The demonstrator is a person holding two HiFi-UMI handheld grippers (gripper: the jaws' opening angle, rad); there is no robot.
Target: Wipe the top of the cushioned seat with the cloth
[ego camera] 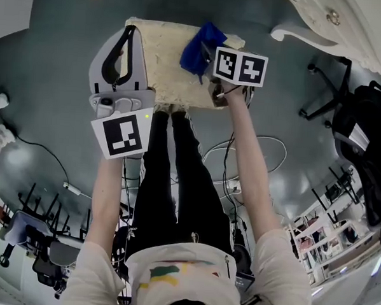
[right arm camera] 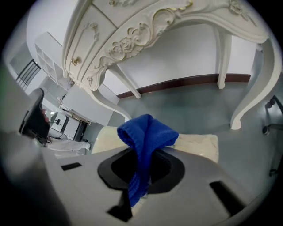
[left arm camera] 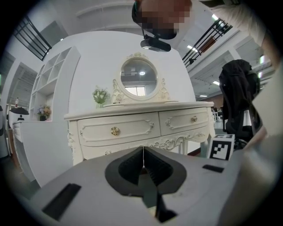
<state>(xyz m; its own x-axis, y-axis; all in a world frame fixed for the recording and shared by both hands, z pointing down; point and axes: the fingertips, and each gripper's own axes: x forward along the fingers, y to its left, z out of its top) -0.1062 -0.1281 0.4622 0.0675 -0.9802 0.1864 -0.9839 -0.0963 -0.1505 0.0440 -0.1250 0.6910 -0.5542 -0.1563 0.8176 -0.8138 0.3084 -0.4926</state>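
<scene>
cushioned seat (ego camera: 170, 58) stands before my legs, its top judged not yet wiped. dressing table (left arm camera: 132, 128) stands behind it. right gripper (right arm camera: 140, 170): jaws clamped on the blue cloth (right arm camera: 148, 137), over the seat's right end. left gripper (left arm camera: 143, 165): jaws together, empty. floor cables (ego camera: 267, 146) lie clear of the seat.

Floor (ego camera: 46, 109) was glossy grey-green, with cables (ego camera: 280, 146) trailing across it. A cream carved dressing table (left arm camera: 141, 126) stood against a white wall (left arm camera: 97, 57): 2 drawers, gold knobs, oval mirror (left arm camera: 138, 78) on top, flowers (left arm camera: 101, 96) beside the mirror. White open shelf unit (left arm camera: 48, 84) alongside. Dark skirting (right arm camera: 190, 81) at wall base. Strip lights (left arm camera: 191, 47) overhead.
</scene>
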